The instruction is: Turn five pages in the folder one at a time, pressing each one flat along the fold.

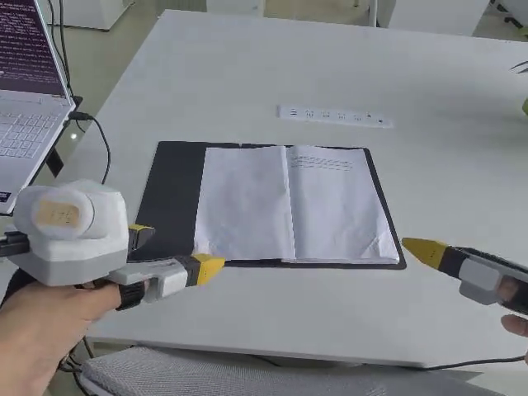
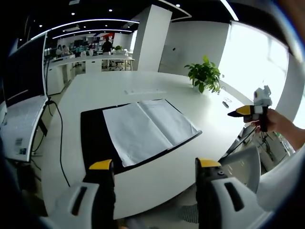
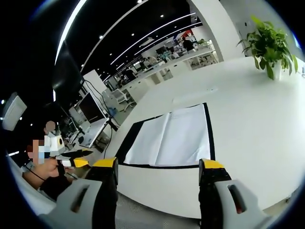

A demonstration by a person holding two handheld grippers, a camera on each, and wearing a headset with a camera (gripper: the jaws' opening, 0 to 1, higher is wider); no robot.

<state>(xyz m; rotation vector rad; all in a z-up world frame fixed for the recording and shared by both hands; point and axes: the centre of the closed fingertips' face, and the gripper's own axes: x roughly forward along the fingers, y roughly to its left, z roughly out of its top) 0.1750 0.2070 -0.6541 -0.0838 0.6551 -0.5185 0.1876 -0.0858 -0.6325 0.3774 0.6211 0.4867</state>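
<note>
A white table (image 1: 330,66) is seen, with the folder (image 1: 280,202) laid open at its middle, unobstructed; a laptop (image 1: 21,124) is set far left, a power strip (image 1: 334,115) beyond the folder; the left gripper (image 2: 155,163) and right gripper (image 3: 157,163) are held near, jaws wide apart, empty.

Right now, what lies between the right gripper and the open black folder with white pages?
Only bare white table separates the right gripper from the black folder, as head view and right gripper view show.

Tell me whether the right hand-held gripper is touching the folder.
Apart. The left gripper view shows the right hand-held gripper held well off to one side of the folder, with bare table between them.
</note>
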